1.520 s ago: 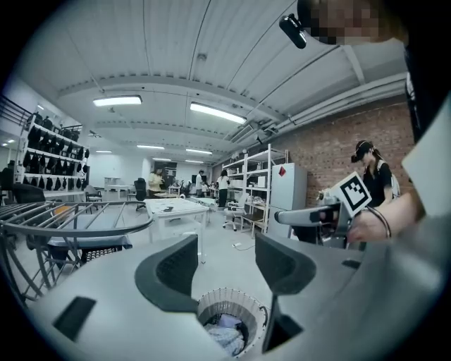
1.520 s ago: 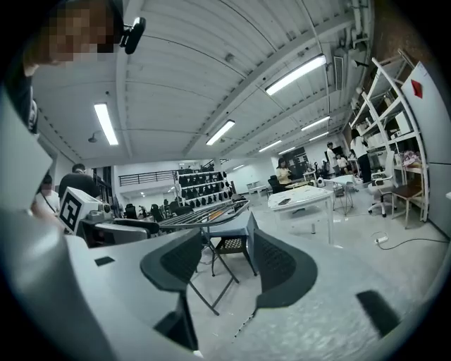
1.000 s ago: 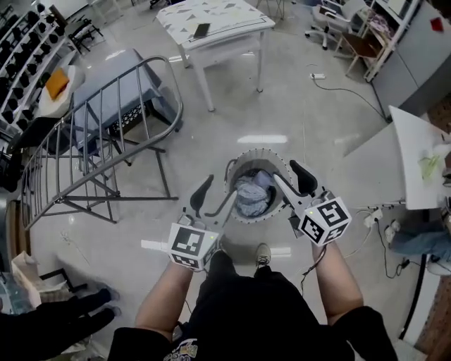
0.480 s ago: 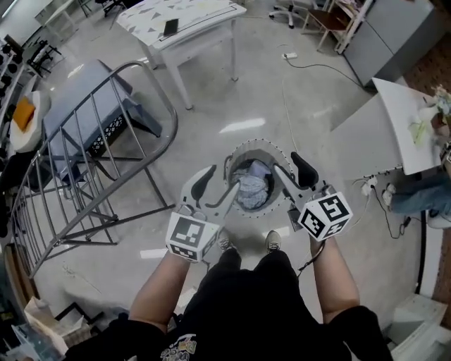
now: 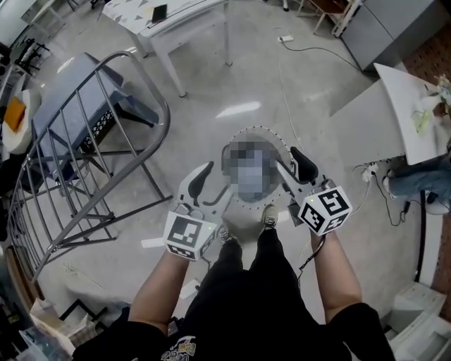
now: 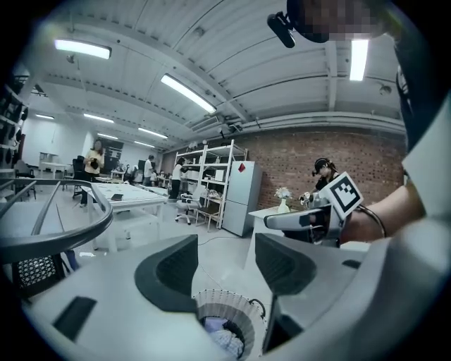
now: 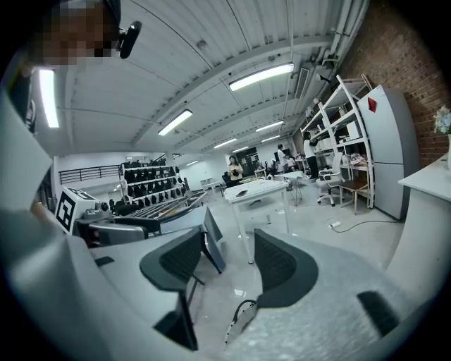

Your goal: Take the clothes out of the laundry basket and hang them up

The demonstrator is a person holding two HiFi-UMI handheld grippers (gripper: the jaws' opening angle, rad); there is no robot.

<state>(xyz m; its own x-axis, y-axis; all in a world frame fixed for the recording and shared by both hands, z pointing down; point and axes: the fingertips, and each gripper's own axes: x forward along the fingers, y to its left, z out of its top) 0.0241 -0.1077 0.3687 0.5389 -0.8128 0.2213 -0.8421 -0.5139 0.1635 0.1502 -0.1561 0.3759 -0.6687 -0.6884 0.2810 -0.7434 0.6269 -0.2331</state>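
You hold both tools out in front of you above the laundry basket (image 5: 279,142), which stands on the pale floor (image 5: 303,92) just ahead of your shoes (image 5: 268,216). Your left gripper (image 5: 211,191) hangs over the basket's near left rim and your right gripper (image 5: 292,172) over its right rim, one on either side of the opening, neither touching it. In the left gripper view your left claw is spread wide, its two dark pads (image 6: 168,271) well apart and nothing pinched between them; through the gap you look down on the round, ribbed basket with the clothes (image 6: 223,340), a bluish and white bundle, lying inside. In the right gripper view your right claw is spread too, with only open floor between its pads (image 7: 280,268) and a piece of the basket's rim at the lower edge. From the head view the basket's contents cannot be made out. The metal drying rack (image 5: 91,141) stands to your left, apart from the basket, with a grey panel behind its bars. A white table (image 5: 169,17) stands farther off beyond it, a dark flat thing on top.
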